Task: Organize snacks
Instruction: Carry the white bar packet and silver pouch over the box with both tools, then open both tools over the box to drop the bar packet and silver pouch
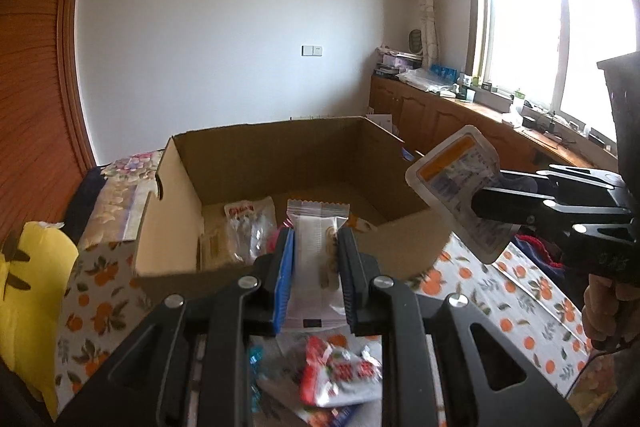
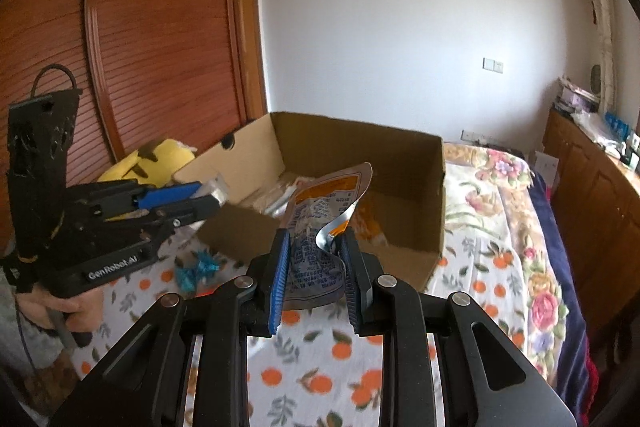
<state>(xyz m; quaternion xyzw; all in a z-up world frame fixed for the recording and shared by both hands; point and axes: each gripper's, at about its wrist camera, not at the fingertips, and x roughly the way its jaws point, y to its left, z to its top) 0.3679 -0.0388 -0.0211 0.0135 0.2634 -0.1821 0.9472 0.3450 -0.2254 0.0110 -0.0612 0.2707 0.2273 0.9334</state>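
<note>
My left gripper [image 1: 314, 247] is shut on a white snack packet [image 1: 316, 247] and holds it upright just before the open cardboard box [image 1: 256, 163]. My right gripper [image 2: 314, 259] is shut on a grey and orange pouch [image 2: 320, 215], held above the bed near the box's near wall [image 2: 240, 231]; the pouch also shows in the left wrist view [image 1: 460, 187]. Several clear snack packs [image 1: 244, 227] lie on the box floor. A red and white snack bag [image 1: 340, 375] lies on the bed below my left gripper.
The box stands on a bed with an orange-print sheet [image 2: 320, 379]. A yellow plush toy [image 1: 28, 299] lies left of the box. A blue wrapper [image 2: 196, 267] lies on the sheet. Wooden cabinets [image 1: 440, 115] run under the window at right.
</note>
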